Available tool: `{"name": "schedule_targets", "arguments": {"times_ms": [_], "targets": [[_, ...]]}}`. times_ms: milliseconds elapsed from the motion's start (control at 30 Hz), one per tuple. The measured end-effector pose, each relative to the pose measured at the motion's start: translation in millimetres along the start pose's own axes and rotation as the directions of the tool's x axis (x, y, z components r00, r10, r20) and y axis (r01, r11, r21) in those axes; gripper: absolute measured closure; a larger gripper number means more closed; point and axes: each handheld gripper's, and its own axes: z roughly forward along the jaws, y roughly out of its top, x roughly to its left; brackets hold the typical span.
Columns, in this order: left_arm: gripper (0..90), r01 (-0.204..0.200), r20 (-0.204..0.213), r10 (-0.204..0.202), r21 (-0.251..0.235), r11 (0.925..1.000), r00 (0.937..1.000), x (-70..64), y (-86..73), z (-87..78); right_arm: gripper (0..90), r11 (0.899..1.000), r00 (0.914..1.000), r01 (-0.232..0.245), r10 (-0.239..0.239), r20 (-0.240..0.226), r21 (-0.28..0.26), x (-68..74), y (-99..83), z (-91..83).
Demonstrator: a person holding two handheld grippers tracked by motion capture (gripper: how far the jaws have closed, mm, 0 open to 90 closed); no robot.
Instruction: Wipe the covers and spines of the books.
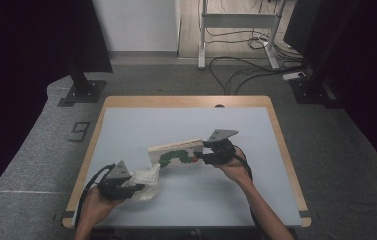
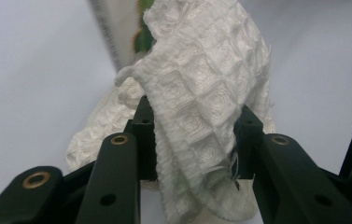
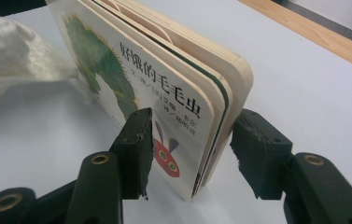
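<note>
White cloth (image 2: 201,107) between left gripper (image 2: 194,126) jaws, against board book (image 1: 178,152).

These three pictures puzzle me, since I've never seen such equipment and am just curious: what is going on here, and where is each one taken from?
No robot is at work here: a person stands at a grey-topped table with a hand-held two-jawed claw in each hand. The wide picture comes from a fixed camera above, looking down; the forearms enter from the bottom. The other two come from small cameras riding on each claw, looking along its black jaws. The left claw is shut on a white waffle-weave cloth, held against the end of a picture book. The right claw straddles the book's other end, which stands on its edge; the left jaw touches the cover, while the right jaw looks slightly apart from it.
</note>
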Motion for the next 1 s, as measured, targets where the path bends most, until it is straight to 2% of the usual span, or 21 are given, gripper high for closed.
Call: {"name": "schedule_targets", "arguments": {"times_ms": [233,433,600,800,1000], "targets": [[62.6,0.045,-0.054,-0.045,-0.002,0.999,0.9975,14.9,-6.7,-16.0,47.6,1.0,1.0,-0.001,0.001,0.0,-0.001,0.2,0.1,0.0],[62.5,0.1,-0.099,-0.101,-0.01,0.9949,0.9899,33.8,-8.4,-18.6,47.4,1.0,1.0,-0.002,0.002,0.001,-0.001,0.4,-0.1,-0.1],[62.5,0.129,-0.106,-0.129,-0.011,0.9916,0.986,48.2,-4.2,-12.3,47.5,1.0,1.0,-0.003,0.003,-0.001,-0.002,0.6,-0.4,-0.3],[62.4,0.143,-0.112,-0.144,-0.016,0.9896,0.9832,58.9,3.5,-0.7,47.5,1.0,1.0,-0.003,0.003,0.0,-0.002,0.8,-0.4,-0.4],[62.3,0.143,-0.107,-0.142,0.007,0.9896,0.9841,65.7,5.2,19.7,47.4,1.0,1.0,-0.003,0.003,0.001,-0.003,1.0,-0.5,-0.3]]}}
